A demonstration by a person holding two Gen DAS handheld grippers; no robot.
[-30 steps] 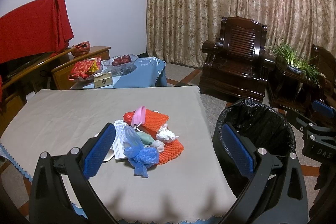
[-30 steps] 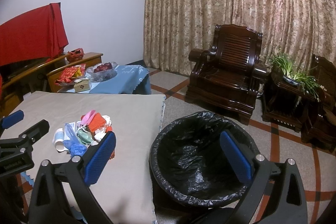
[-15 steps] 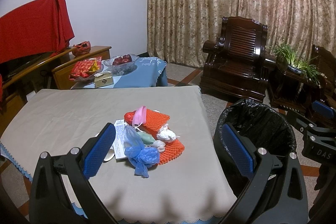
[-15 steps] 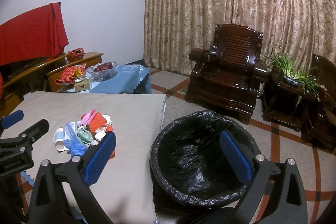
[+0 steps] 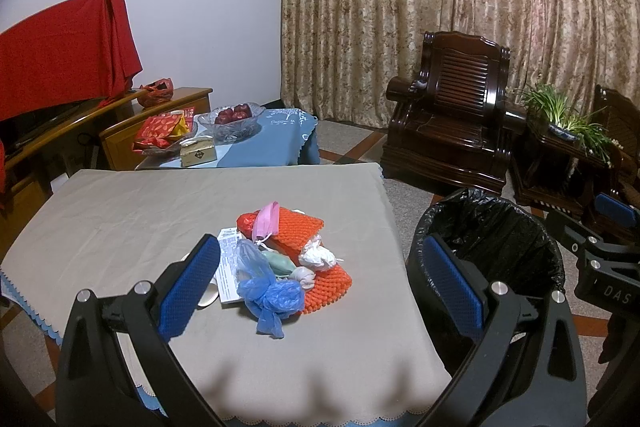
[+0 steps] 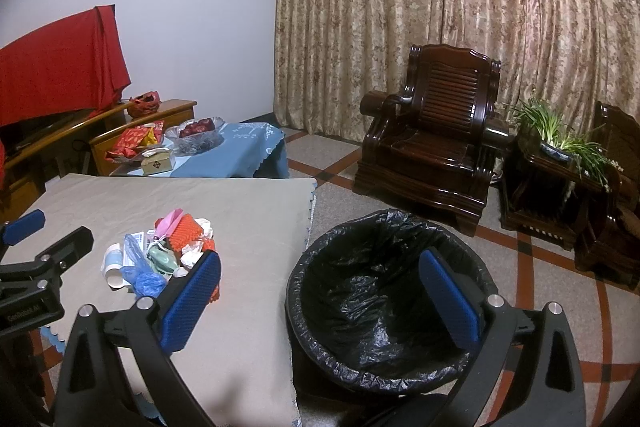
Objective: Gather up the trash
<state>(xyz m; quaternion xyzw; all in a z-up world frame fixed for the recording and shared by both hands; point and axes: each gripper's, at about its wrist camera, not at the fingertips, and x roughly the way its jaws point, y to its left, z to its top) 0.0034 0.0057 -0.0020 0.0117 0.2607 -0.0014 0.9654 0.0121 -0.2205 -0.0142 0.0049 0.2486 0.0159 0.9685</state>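
Grippers first: my left gripper is spread wide, blue pads apart at the bottom of the left wrist view, nothing between them. My right gripper is the same, jaws wide, holding nothing; it frames the trash bin in the lower centre of the right wrist view.

Trash pile sits mid-frame in the left view, on the beige tablecloth, just past the left pad. On top and nearest me is a crumpled blue plastic bag. Behind it lie orange foam netting, a pink mask draped over the netting's far end, white tissue wads, a pale green bit and a printed white paper slip. All of it is touching or overlapping in one heap. In the right view a small white cup lies on its side at the heap's left edge.

Bin is lined with a black bag and stands on the floor just beside the table's right edge; I can't see anything inside except liner.

Further out, a blue-covered side table in the upper left carries a glass bowl of red fruit, red snack packets and a small box. Dark wooden armchair stands at centre right, potted plant at far right, patterned curtains across the back.
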